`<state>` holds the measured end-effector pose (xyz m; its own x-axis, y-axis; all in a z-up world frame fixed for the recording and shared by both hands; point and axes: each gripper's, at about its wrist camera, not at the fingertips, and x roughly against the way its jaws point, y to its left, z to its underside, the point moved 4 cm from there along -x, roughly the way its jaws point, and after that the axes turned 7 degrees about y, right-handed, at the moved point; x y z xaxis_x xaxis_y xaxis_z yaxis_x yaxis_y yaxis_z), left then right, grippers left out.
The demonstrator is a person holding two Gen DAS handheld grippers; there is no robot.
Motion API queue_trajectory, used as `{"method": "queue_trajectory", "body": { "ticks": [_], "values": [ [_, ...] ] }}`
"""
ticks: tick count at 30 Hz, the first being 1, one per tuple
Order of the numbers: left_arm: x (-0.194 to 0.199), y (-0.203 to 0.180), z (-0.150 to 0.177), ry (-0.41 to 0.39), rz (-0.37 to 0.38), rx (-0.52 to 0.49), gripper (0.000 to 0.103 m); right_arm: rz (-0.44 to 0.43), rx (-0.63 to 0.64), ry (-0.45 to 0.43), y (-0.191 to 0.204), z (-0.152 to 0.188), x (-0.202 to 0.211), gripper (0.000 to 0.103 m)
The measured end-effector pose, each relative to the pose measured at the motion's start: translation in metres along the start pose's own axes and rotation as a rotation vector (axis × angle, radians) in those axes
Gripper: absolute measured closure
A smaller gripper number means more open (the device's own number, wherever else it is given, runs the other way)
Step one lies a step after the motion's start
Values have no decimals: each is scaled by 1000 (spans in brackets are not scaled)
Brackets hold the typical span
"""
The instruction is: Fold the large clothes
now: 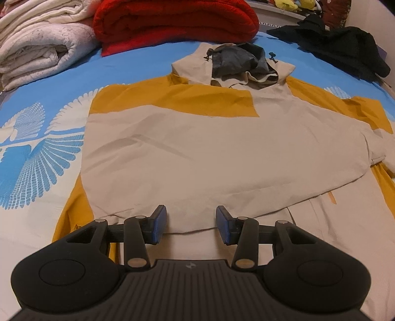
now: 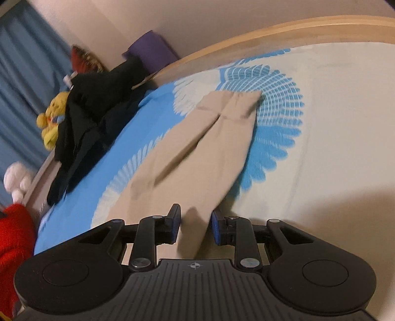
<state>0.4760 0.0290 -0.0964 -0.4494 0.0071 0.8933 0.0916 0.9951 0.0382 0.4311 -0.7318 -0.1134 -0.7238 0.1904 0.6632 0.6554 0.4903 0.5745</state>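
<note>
A beige and mustard hooded jacket (image 1: 197, 148) lies flat on the blue and white bedsheet (image 1: 44, 81), hood (image 1: 237, 61) at the far end. One beige sleeve is folded across its front. My left gripper (image 1: 191, 222) hovers open over the lower hem, with nothing between its pads. In the right wrist view the other beige sleeve (image 2: 197, 153) stretches away over the sheet to its cuff (image 2: 237, 103). My right gripper (image 2: 196, 222) stands low over the near end of that sleeve, its jaws partly apart. A darker ridge or shadow of fabric lies between them, and the pads do not press it.
A folded red blanket (image 1: 172, 22) and white quilts (image 1: 37, 49) are stacked at the far left. Black clothes (image 1: 345, 47) lie heaped at the far right, with a yellow plush toy (image 2: 51, 118) beside them. A wooden bed frame (image 2: 271, 37) edges the mattress.
</note>
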Motion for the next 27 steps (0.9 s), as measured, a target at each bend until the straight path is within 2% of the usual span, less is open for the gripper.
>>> {"method": "queue_trajectory", "body": {
  "ticks": [2, 5, 8, 11, 13, 15, 17, 21, 23, 25, 26, 27],
  "values": [
    [1, 2, -1, -1, -3, 3, 54, 20, -20, -23, -4, -13, -7, 77],
    [4, 9, -4, -8, -5, 16, 54, 105, 14, -46, 0, -27, -14, 80],
    [10, 18, -8, -19, 0, 48, 54, 178, 57, -64, 15, -38, -13, 96],
    [16, 29, -13, -31, 9, 89, 54, 214, 189, -145, 56, -39, 4, 98],
    [21, 38, -16, -35, 19, 120, 54, 193, 289, -197, 97, -27, 24, 99],
    [28, 48, -20, -47, 26, 158, 54, 128, 382, -214, 139, -5, 47, 100],
    [38, 65, -23, -73, 25, 216, 54, 39, 539, -238, 191, 33, 80, 100],
    [57, 101, -25, -111, 18, 312, 54, -220, 772, -182, 279, 137, 150, 100],
    [63, 117, -23, -114, 20, 347, 54, -375, 839, -84, 314, 198, 184, 96],
    [68, 131, -22, -116, 29, 385, 54, -542, 906, 87, 345, 260, 212, 92],
    [71, 137, -21, -119, 38, 402, 54, -603, 934, 187, 355, 288, 222, 80],
    [74, 141, -21, -122, 47, 417, 54, -652, 952, 291, 361, 313, 231, 74]
  ]
}}
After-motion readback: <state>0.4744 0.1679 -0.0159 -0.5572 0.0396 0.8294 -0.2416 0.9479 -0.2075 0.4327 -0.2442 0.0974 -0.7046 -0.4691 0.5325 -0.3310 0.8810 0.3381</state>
